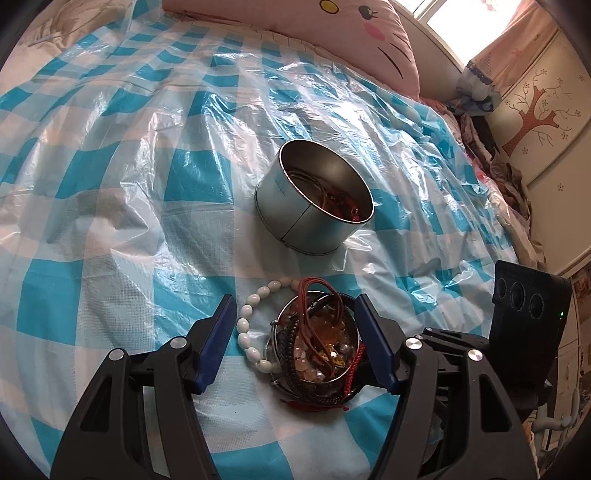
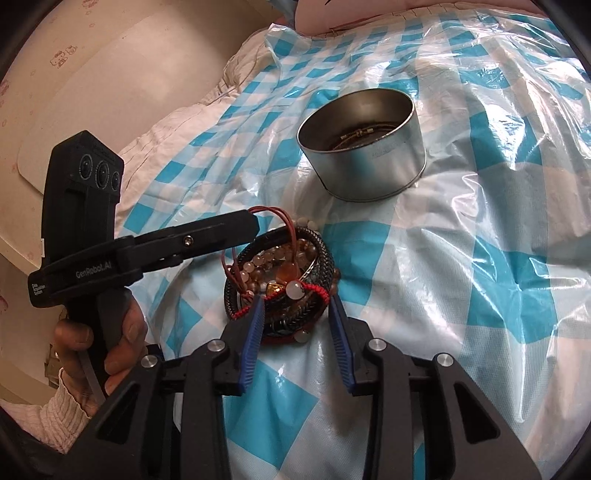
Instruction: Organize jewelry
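A pile of jewelry (image 1: 317, 343) lies on the bed: beaded bracelets, braided black bands, red and brown cords, amber stones. A white bead bracelet (image 1: 249, 325) curves along its left side. My left gripper (image 1: 295, 306) is open, its blue pads straddling the pile. In the right wrist view the same pile (image 2: 284, 280) sits just ahead of my right gripper (image 2: 297, 301), which is open with its tips at the pile's near edge. The left gripper (image 2: 221, 229) reaches over the pile from the left there. A round silver tin (image 1: 314, 199) stands beyond, holding some jewelry; it also shows in the right wrist view (image 2: 364, 144).
The bed is covered by a blue-and-white checked plastic sheet (image 1: 129, 221), crinkled. A pink cat-face pillow (image 1: 332, 33) lies at the head. A white cabinet with a tree decal (image 1: 535, 118) and clothes stand to the right. A curved bed frame (image 2: 74, 92) is at left.
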